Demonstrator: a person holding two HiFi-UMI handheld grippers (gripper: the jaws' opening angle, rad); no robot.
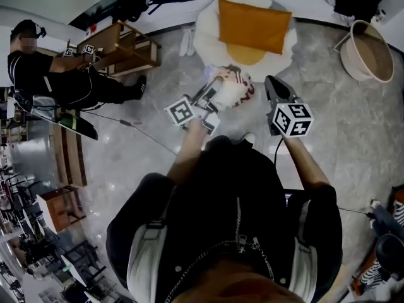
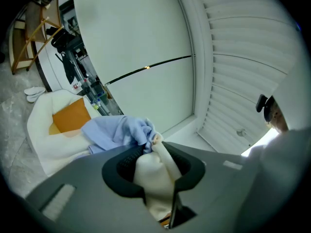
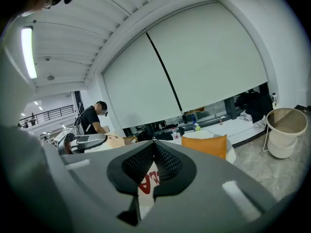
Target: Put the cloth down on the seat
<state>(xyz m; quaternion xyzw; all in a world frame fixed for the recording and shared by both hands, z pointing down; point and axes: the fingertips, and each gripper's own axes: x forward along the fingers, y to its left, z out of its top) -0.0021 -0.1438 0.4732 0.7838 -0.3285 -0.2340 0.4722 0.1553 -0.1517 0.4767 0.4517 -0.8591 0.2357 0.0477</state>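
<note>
In front of the white seat (image 1: pixel 207 38) with its orange cushion (image 1: pixel 254 25), on its near side, I hold the cloth (image 1: pixel 231 88), white with red print and a pale blue part, up in the air between my two grippers. My left gripper (image 1: pixel 216 92) is clamped on a bunched fold of it, and my right gripper (image 1: pixel 269 81) has its tips pressed together with a printed piece caught between the pads. Nothing is set down yet; I judge what is left is to carry the cloth onto the far seat and let go.
</note>
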